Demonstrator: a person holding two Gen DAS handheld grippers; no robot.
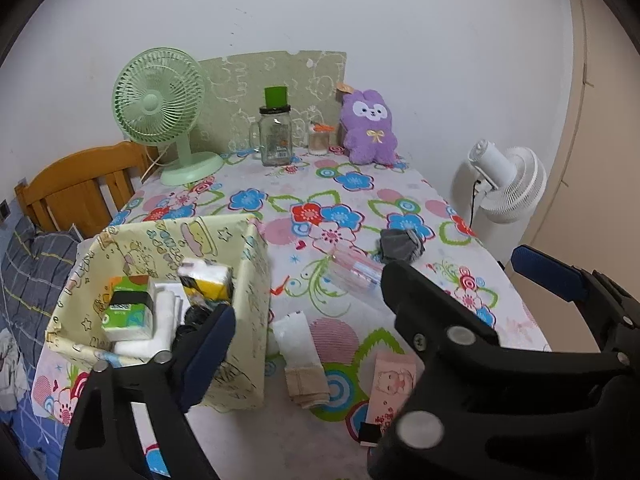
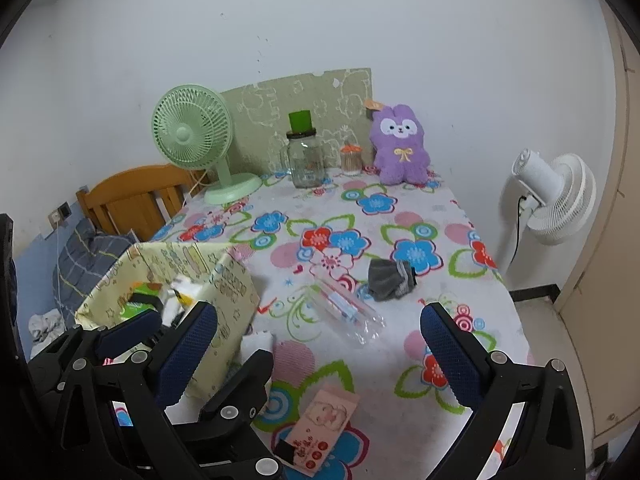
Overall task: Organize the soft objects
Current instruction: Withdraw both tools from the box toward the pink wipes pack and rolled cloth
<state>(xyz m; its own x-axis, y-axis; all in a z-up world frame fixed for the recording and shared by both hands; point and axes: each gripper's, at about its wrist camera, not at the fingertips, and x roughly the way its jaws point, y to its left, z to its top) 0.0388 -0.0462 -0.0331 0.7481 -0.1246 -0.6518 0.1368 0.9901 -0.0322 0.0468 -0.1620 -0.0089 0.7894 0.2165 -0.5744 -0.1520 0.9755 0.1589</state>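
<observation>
Left wrist view: left gripper [image 1: 394, 322] stands wide open, nothing between its blue-padded fingers [image 1: 214, 330]; one finger hangs over the near corner of the fabric bin [image 1: 256, 308]. The bin sits at the table's left-front edge, holding a green tissue pack [image 1: 128, 308], a yellow-and-white tissue pack [image 1: 206, 280] and some white items. Just right of the bin, on the floral tablecloth [image 1: 340, 184], lies a white-and-beige sock [image 1: 302, 360]. Near it, a pink baby-print packet [image 1: 390, 394]. Further in, a clear plastic packet [image 1: 354, 270] and, just beyond, a crumpled grey cloth [image 1: 400, 246]. The right gripper [image 1: 460, 322] crosses the lower right of the frame, jaws spread.

Right wrist view: right gripper [image 2: 320, 354] wide open, holding nothing, poised above the front of the table. The left gripper [image 2: 192, 352] shows at lower left, by the bin [image 2: 236, 292]. Grey cloth [image 2: 390, 280] lies mid-table, apart from both tools; clear packet [image 2: 348, 312] just left of it; pink packet [image 2: 322, 426] near the front edge. Against the back: purple plush rabbit [image 2: 400, 146], glass jar [image 2: 305, 160], green desk fan [image 2: 196, 136]. A white floor fan [image 2: 556, 196] stands off the table to the right.
</observation>
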